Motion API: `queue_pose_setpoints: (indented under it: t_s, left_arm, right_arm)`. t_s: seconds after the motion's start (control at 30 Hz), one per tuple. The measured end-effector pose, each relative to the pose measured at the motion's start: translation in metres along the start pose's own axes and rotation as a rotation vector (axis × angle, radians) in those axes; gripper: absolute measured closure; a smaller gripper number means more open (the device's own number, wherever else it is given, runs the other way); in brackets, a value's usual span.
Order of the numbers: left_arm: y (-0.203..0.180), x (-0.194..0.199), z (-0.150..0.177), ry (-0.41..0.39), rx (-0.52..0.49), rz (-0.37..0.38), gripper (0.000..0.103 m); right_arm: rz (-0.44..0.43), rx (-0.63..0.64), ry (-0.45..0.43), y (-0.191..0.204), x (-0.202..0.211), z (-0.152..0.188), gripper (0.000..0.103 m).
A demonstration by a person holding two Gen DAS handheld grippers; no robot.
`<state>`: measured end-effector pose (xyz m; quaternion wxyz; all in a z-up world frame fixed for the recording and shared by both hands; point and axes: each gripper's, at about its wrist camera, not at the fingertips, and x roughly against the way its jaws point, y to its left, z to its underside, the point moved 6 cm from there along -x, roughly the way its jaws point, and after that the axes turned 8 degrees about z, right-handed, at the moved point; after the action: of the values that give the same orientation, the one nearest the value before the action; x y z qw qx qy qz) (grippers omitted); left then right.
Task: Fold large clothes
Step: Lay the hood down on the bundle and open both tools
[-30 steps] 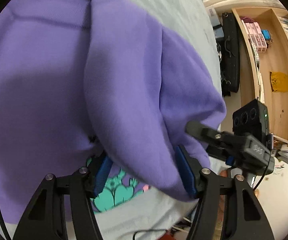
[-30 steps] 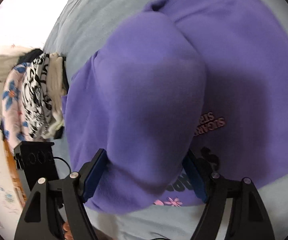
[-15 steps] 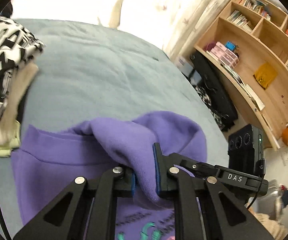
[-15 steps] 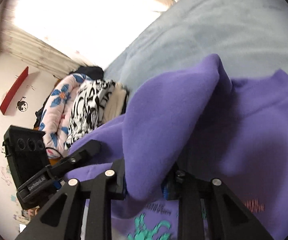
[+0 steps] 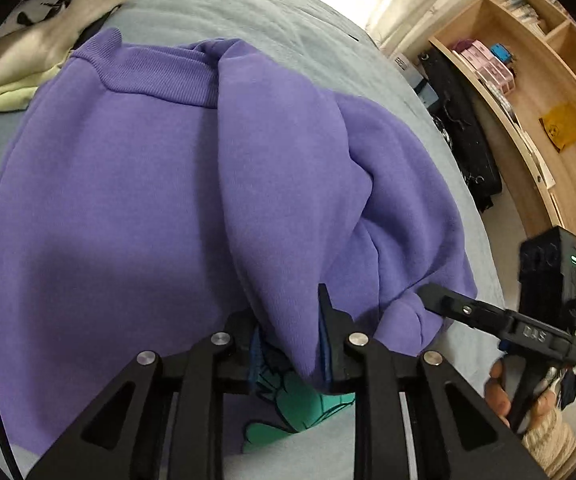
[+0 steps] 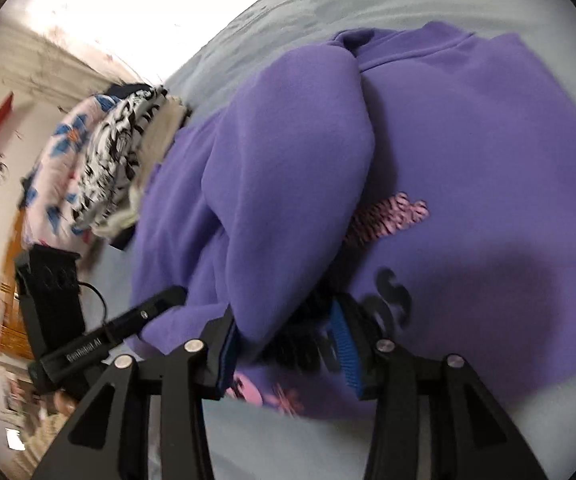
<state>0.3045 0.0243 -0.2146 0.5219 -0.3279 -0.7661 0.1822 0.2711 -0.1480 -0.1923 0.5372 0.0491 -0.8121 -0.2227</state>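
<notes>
The purple sweatshirt lies on the grey bed, one side folded over its front. The left gripper pinches a fold of it, jaws just eased a little. The right gripper has been opening, cloth loose against one pad only. If both let go unevenly, I'd expect the flap to slump off-line. Only the right view shows the pink lettering; only the left, the shelves.
</notes>
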Motion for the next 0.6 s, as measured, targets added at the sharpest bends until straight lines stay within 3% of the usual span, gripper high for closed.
queue_pose_setpoints:
  t_s: [0.27, 0.37, 0.43, 0.47, 0.6]
  left_arm:
    - [-0.001, 0.005, 0.008, 0.014, -0.018, -0.039, 0.079]
    - [-0.007, 0.005, 0.005, 0.002, -0.025, -0.059, 0.079]
    - [-0.007, 0.008, 0.005, -0.009, -0.043, -0.086, 0.081]
    - [-0.01, 0.01, 0.005, -0.019, -0.053, -0.114, 0.085]
    - [-0.02, 0.012, 0.019, -0.039, -0.08, -0.144, 0.089]
  right_arm:
    - [0.017, -0.075, -0.037, -0.002, 0.013, -0.021, 0.051]
    - [0.084, -0.083, -0.056, 0.0, 0.007, -0.03, 0.052]
    - [0.167, -0.044, -0.067, -0.004, 0.005, -0.03, 0.085]
    - [0.209, -0.013, -0.053, -0.007, 0.004, -0.027, 0.092]
    - [0.288, 0.047, -0.079, -0.017, 0.006, -0.006, 0.092]
